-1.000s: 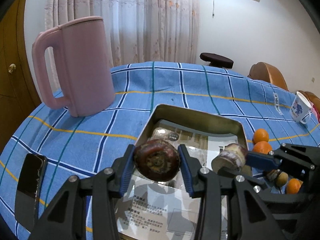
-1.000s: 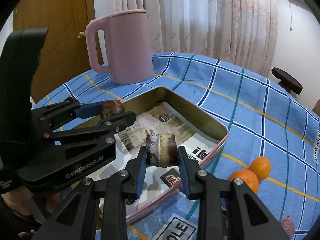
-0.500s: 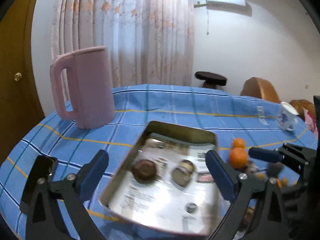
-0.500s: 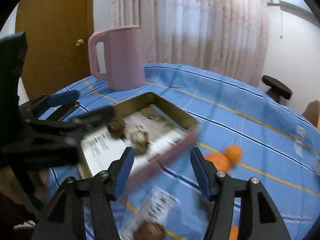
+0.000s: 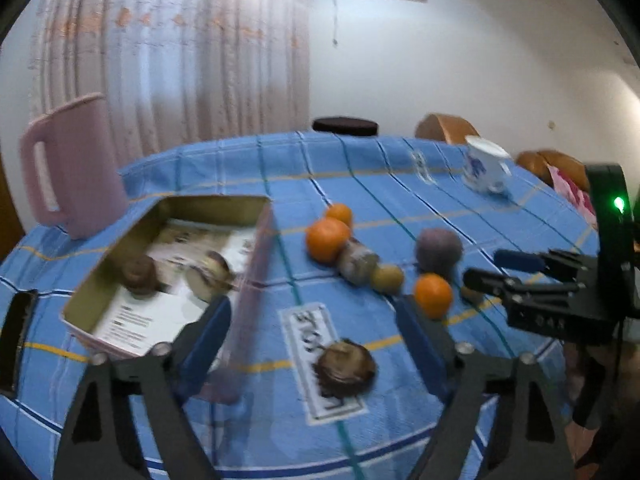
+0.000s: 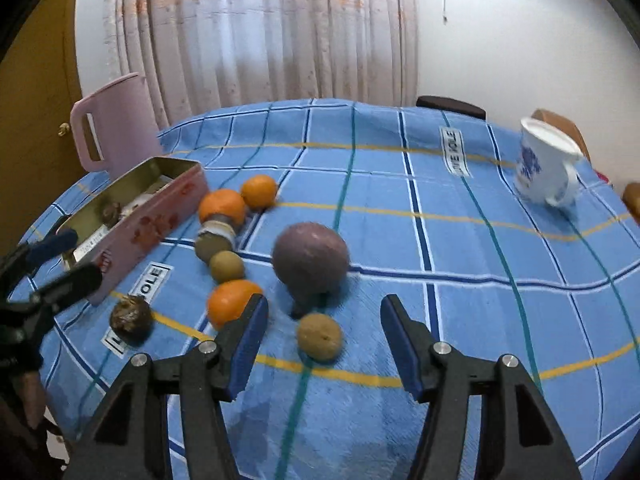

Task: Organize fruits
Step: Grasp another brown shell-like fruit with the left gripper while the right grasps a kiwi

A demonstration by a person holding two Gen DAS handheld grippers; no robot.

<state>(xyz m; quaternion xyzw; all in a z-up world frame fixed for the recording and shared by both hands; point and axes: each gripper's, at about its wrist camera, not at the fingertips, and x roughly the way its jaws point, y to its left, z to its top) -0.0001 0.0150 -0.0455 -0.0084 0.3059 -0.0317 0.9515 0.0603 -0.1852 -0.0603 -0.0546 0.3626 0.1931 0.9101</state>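
A gold tin tray [image 5: 208, 202] [image 6: 156, 216] sits at the left of the blue checked table and holds two brown fruits [image 5: 138, 274] [image 5: 208, 276]. My left gripper [image 5: 312, 320] is open and empty above a dark brown fruit [image 5: 345, 367] on the cloth. My right gripper [image 6: 322, 320] is open and empty, with a small brown fruit [image 6: 319, 336] between its fingertips' line. A purple fruit [image 6: 310, 258], oranges [image 6: 222, 206] [image 6: 230, 302] and other small fruits [image 6: 226, 266] lie beside the tray.
A pink jug [image 5: 68, 168] [image 6: 114, 122] stands behind the tray. A white and blue cup [image 6: 546, 168] [image 5: 486, 170] is at the far right. A dark phone [image 5: 16, 336] lies at the left table edge.
Both grippers opened and let their brown fruits go into the tray, then pulled back and swung right toward the loose fruits on the cloth.
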